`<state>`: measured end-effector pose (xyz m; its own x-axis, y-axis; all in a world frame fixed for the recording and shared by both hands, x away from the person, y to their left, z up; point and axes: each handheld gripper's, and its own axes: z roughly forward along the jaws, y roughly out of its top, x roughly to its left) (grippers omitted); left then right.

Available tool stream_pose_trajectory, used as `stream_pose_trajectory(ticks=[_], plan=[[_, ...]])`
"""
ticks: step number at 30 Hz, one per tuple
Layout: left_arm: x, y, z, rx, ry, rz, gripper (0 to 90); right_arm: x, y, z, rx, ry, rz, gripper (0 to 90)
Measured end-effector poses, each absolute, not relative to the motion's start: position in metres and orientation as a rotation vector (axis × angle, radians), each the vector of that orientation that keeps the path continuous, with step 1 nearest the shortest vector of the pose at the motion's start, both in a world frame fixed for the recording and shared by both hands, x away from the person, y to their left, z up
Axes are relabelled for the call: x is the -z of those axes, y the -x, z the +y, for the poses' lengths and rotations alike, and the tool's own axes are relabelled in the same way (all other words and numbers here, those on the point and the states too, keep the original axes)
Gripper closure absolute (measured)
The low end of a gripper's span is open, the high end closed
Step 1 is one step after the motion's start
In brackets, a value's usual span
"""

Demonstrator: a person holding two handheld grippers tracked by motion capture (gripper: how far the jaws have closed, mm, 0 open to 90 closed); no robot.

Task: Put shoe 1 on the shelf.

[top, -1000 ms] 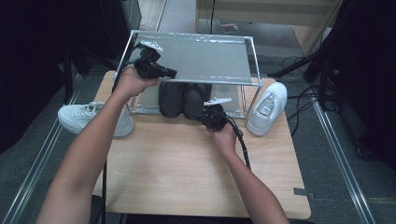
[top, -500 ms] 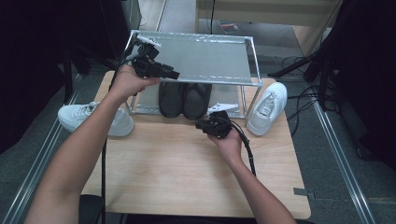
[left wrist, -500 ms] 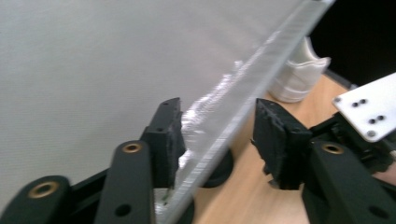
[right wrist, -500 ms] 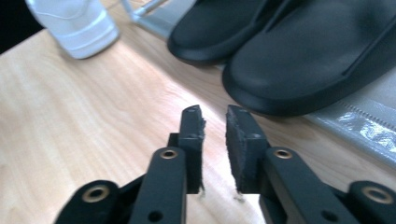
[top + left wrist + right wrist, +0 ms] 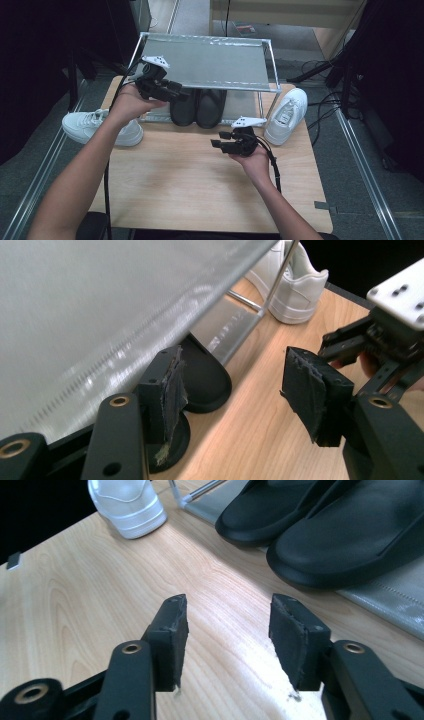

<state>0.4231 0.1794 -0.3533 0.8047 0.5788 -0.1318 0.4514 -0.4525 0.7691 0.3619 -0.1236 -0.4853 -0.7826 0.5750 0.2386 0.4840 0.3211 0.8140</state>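
Right tongs [image 5: 226, 143] have drawn back from the black slides [image 5: 197, 106] on the rack's lower shelf [image 5: 248, 103], jaws wide and empty; left tongs [image 5: 176, 93] also wide, hovering at the rack edge — placement looks finished.

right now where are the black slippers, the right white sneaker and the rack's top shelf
black slippers [image 5: 197, 107], high view, toe of the pair
right white sneaker [image 5: 286, 116], high view, its laced upper
top shelf [image 5: 210, 62], high view, bare middle of the metal panel

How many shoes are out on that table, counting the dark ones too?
4. Two black slides sit side by side on the rack's lower shelf; one white sneaker lies left of the rack, another right of it. The top shelf may hide more.
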Motion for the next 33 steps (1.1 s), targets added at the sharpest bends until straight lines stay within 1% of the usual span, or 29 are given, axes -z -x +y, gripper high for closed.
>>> stream_pose_trajectory(ticks=[10, 13, 21, 26, 28, 33], plan=[[0.384, -0.405, 0.184, -0.155, -2.124, 0.782, 39.1, 0.484, -0.346, -0.143, -1.507, -0.965, 2.473, 46.3], [0.395, -0.394, 0.185, -0.138, -2.140, 0.780, 41.0, 0.486, -0.341, -0.148, -1.515, -0.959, 2.474, 45.9], [0.415, -0.373, 0.191, -0.105, -2.130, 0.810, 40.7, 0.486, -0.330, -0.159, -1.498, -0.941, 2.492, 44.9], [0.426, -0.364, 0.199, -0.083, -2.099, 0.831, 40.2, 0.488, -0.329, -0.164, -1.493, -0.951, 2.500, 45.0], [0.431, -0.360, 0.203, -0.101, -2.130, 0.859, 40.3, 0.488, -0.330, -0.166, -1.495, -0.966, 2.495, 45.1], [0.438, -0.353, 0.210, -0.103, -2.115, 0.881, 40.4, 0.486, -0.330, -0.171, -1.507, -0.971, 2.477, 45.0]])
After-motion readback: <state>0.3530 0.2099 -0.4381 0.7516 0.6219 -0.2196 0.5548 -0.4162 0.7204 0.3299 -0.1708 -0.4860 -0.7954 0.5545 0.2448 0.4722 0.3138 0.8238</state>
